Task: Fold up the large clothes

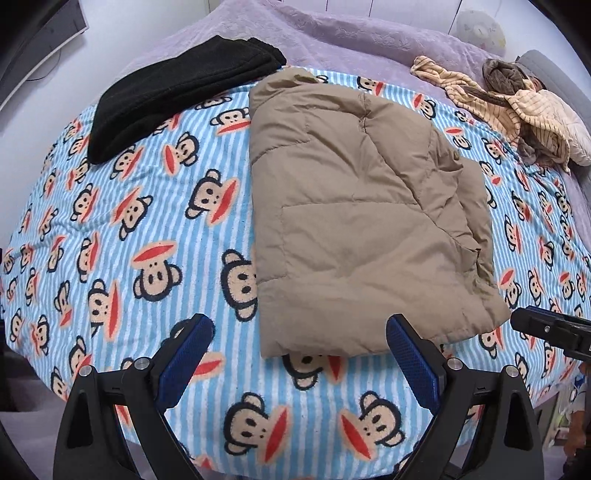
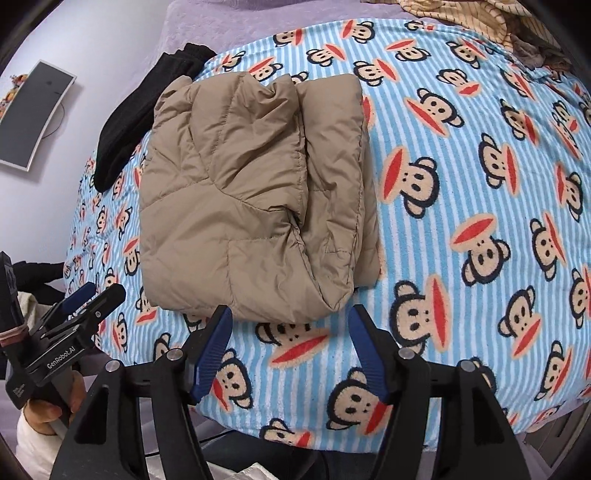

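- tan quilted puffer jacket (image 1: 354,218) lies folded into a thick rectangle on the blue-and-white striped monkey-print blanket (image 1: 155,229), roughly mid-bed, its near edge just ahead of both grippers.
- same jacket in the right wrist view (image 2: 255,199): layers stacked, top layers creased and puffed, a sewn pocket outline showing on the upper layer.
- left gripper (image 1: 300,332): jaws wide, blue pads bare, nothing between them; hovers just off the jacket's near edge, not touching it.
- right gripper (image 2: 291,328): jaws wide too, holding nothing, tips flanking the jacket's near corner; contact with the fabric cannot be told.
- left gripper also shows at the left edge of the right wrist view (image 2: 94,295), a hand (image 2: 48,406) around its handle.
- folded black garment (image 1: 177,92) sits on the blanket's far left corner, beside the jacket.
- heap of cream striped and brown clothes (image 1: 517,110) lies far right, on the lilac bedspread (image 1: 369,33).
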Motion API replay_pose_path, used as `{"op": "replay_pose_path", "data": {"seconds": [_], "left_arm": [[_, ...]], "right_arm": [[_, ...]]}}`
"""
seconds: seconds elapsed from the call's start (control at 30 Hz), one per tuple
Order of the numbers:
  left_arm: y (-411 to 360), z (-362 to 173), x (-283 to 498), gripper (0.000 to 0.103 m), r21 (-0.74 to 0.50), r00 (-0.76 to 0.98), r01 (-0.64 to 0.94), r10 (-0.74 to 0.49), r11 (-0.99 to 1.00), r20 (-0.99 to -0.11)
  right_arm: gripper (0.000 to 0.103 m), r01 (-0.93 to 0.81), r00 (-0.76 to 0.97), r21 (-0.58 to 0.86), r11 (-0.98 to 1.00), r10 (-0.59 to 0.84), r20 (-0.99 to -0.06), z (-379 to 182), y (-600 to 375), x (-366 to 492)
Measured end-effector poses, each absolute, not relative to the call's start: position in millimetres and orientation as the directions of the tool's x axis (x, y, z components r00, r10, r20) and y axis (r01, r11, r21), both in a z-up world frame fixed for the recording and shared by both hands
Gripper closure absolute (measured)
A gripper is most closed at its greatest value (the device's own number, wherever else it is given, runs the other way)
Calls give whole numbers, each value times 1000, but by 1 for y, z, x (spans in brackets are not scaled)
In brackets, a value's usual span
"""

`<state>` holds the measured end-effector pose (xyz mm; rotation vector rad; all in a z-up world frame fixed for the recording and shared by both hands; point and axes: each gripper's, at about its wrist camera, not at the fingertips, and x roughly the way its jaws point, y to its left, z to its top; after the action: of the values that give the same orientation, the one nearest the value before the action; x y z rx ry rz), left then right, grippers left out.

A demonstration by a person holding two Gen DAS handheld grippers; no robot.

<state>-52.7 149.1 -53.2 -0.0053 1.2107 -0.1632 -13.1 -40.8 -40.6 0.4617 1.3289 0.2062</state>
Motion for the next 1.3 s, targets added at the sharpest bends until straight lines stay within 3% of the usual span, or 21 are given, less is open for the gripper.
{"op": "replay_pose_path", "data": {"seconds": [0.07, 0.13, 0.33, 0.53, 0.87, 1.3], "left_arm": [[146, -43, -62, 7, -83, 366, 106, -116, 991, -923], [145, -37, -69, 0, -72, 374, 88, -100, 993, -922], [141, -22, -92, 0, -60, 384, 53, -76, 997, -920], [140, -10, -97, 0, -48, 403, 75, -75, 996, -912], [165, 24, -86, 0, -4, 489, 72, -39, 997, -871], [175, 23, -79, 0, -12, 489, 61, -40, 998, -871]], "right_arm": [[31, 96, 251, 436, 895, 402, -881, -33, -38, -15], [20, 81, 266, 444, 892, 410, -872, -26, -40, -20], [20, 50, 279, 420, 906, 391, -877, -14, -39, -32], [12, 53, 330, 349, 936, 313, -891, 0, -36, -40], [11, 71, 517, 246, 967, 176, -838, 44, -15, -35], [11, 109, 503, 231, 967, 147, -852, 45, -6, -28]]}}
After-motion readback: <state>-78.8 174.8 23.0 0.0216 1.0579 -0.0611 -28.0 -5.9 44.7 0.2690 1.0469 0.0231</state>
